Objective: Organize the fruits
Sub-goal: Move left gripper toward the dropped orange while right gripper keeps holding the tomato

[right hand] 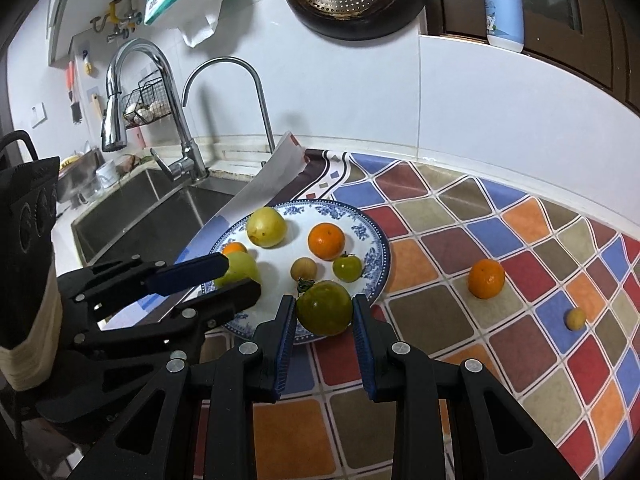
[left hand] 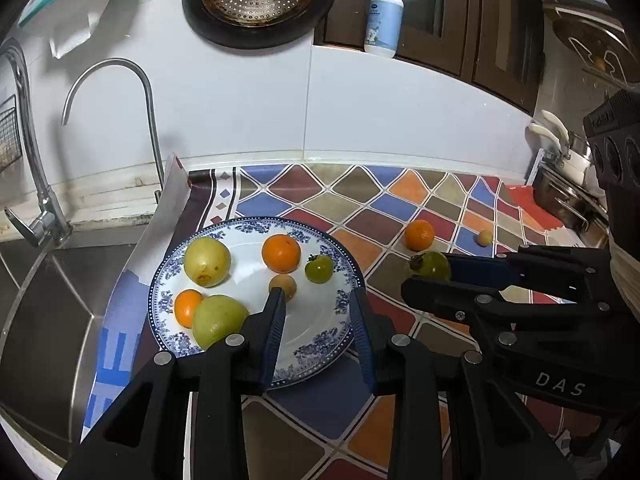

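Note:
A blue-and-white plate point(left hand: 320, 344) point(right hand: 372, 236) holds two yellow-green pears, two oranges, a small green tomato point(left hand: 319, 268) and a small tan fruit point(left hand: 283, 285). My right gripper point(right hand: 324, 308) is shut on a large green tomato point(right hand: 324, 307) point(left hand: 430, 265), held at the plate's near right rim. My left gripper point(left hand: 318, 300) is open and empty over the plate. An orange point(left hand: 419, 235) point(right hand: 486, 279) and a small yellow fruit point(left hand: 485, 238) point(right hand: 575, 318) lie on the checkered mat to the right.
A steel sink point(right hand: 132, 208) with two faucets point(left hand: 148, 92) lies left of the plate. The white tiled wall point(left hand: 400, 120) runs behind. A pot point(left hand: 568, 200) stands at the far right. A pan point(left hand: 256, 0) hangs above.

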Motion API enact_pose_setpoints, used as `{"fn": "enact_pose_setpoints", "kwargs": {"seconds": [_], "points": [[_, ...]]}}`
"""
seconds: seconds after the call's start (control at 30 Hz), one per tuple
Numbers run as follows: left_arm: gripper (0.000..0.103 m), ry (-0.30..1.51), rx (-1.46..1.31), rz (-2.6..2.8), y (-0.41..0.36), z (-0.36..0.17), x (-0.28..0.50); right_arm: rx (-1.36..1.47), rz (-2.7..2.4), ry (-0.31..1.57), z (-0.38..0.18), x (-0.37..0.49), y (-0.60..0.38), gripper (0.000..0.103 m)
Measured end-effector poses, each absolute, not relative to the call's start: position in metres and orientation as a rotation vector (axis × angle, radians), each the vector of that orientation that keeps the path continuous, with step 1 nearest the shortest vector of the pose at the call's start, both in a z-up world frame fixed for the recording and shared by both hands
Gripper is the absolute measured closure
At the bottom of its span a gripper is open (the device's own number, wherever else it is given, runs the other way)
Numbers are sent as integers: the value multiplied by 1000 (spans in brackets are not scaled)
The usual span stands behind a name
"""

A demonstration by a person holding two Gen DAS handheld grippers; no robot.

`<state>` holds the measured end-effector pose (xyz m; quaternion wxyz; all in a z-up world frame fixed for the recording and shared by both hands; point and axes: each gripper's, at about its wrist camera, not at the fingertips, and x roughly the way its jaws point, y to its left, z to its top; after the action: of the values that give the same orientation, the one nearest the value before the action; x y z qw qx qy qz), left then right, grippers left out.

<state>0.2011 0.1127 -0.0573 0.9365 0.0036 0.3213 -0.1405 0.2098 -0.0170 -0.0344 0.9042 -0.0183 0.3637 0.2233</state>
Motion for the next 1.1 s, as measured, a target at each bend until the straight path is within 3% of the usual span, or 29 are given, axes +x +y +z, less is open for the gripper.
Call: {"fn": "enact_pose_setpoints", "kwargs": {"seconds": [0.37, 0.73, 0.9, 1.1], "points": [[70, 628, 9, -245, 117, -42, 185, -14, 473, 746, -33, 205, -20, 74], [44, 591, -7, -107, 128, -29, 149, -26, 566, 711, -21, 190, -11, 74], [37, 597, -15, -11, 139, -31, 129, -55, 631, 708, -22, 183, 1, 74], [37, 610, -23, 83, 152, -38, 106, -77, 717, 730, -30, 176, 18, 74]]}}
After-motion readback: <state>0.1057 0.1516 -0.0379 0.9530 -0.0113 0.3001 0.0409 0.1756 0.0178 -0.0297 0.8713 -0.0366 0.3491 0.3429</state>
